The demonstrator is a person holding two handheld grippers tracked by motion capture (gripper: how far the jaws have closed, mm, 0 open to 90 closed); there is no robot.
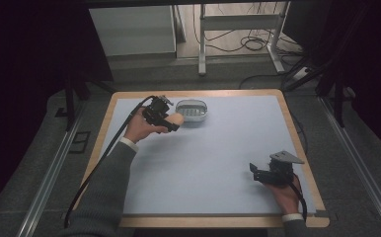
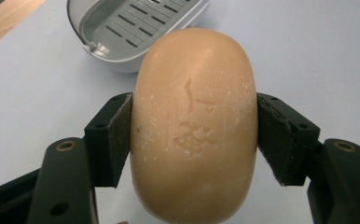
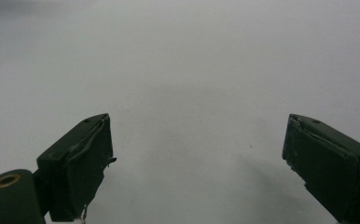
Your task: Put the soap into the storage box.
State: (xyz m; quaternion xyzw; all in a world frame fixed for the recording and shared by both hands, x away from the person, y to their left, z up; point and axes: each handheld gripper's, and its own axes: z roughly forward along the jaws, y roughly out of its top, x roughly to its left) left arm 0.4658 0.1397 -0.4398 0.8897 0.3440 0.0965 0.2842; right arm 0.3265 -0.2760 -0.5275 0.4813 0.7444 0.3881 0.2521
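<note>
Soap bar (image 2: 194, 126) gripped, not yet in dish (image 2: 127, 28)
Left claw (image 2: 194, 135) clamps soap beside dish; right claw (image 3: 197, 163) gapes empty over desk (image 1: 218, 148)

Tan soap, grey dish, pale blue table

We see a peach-tan soap bar (image 2: 194, 126) with a stamped mark and white flecks (like dust), black pads (image 2: 115, 135) on either side, a light grey soap dish (image 2: 122, 32) with dark slots, and a pale blue tabletop (image 1: 218, 158) edged in light wood.
</note>
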